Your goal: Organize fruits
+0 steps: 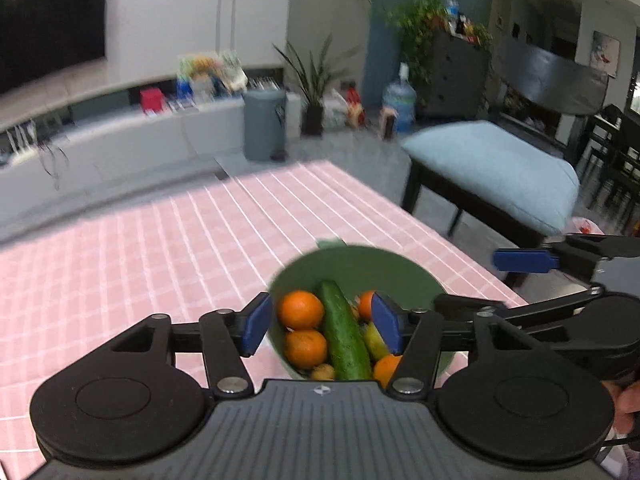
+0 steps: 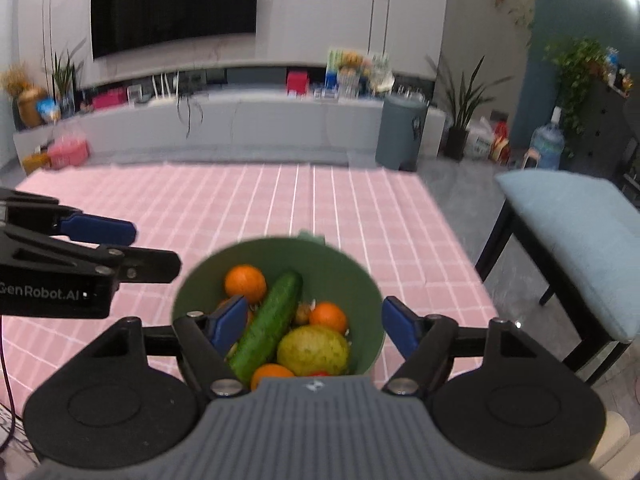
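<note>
The round green plastic bowl (image 2: pixel 356 280) is sitting on the pink checked tablecloth (image 2: pixel 240 200), near its front right edge, loaded with a long dark-green cucumber (image 2: pixel 268 324), round orange tangerines (image 2: pixel 245 283) and a yellow-green pear-like fruit (image 2: pixel 313 350). The right gripper (image 2: pixel 316 322) is hovering level just over the bowl, blue-padded fingers (image 2: pixel 396 330) spread wide and holding nothing. The left gripper (image 1: pixel 322 322) is poised above the bowl too, looking down onto the cucumber, jaws parted and empty. Beyond the bowl's right side, a black bench with a pale blue cushion (image 2: pixel 576 232) is standing on the floor.
</note>
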The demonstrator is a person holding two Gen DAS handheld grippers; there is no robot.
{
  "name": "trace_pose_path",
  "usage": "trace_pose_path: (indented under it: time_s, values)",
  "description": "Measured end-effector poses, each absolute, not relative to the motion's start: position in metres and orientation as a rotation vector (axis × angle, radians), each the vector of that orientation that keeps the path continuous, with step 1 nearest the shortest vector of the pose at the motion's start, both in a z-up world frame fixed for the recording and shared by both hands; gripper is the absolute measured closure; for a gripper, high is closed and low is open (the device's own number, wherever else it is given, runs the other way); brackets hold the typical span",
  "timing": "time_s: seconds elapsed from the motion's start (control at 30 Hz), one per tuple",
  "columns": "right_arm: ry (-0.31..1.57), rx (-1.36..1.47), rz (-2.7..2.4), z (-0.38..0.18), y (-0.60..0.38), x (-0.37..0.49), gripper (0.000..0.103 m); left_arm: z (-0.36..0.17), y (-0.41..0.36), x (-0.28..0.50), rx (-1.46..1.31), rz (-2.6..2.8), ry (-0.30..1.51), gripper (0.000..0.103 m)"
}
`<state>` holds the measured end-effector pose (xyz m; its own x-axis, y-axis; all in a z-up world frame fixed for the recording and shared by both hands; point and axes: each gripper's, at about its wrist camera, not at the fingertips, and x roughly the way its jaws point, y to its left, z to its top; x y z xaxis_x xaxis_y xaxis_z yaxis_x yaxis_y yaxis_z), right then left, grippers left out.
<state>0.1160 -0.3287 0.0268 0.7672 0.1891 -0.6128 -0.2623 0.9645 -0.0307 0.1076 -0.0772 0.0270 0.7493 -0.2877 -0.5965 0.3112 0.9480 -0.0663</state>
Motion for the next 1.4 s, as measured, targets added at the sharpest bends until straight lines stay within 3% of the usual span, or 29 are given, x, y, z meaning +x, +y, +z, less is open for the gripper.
trace_pose_path:
  time_s: [0.3,0.67,1.4]
  values:
    - [0.493,-0.041,0.273,0.054,-0.33,0.061,0.01,0.048,-0.069,0.065,0.123,-0.197,0.489,0.015]
    - [0.422,0.021,0.28,0.042,-0.322,0.026,0.005,0.035,-0.059,0.037,0.121,-0.079,0.485,0.014]
    - [0.611,0.029,0.279,-0.017,-0.321,0.037,0.005,-0.028,-0.074,0.038,0.105,-0.082,0.674,0.014]
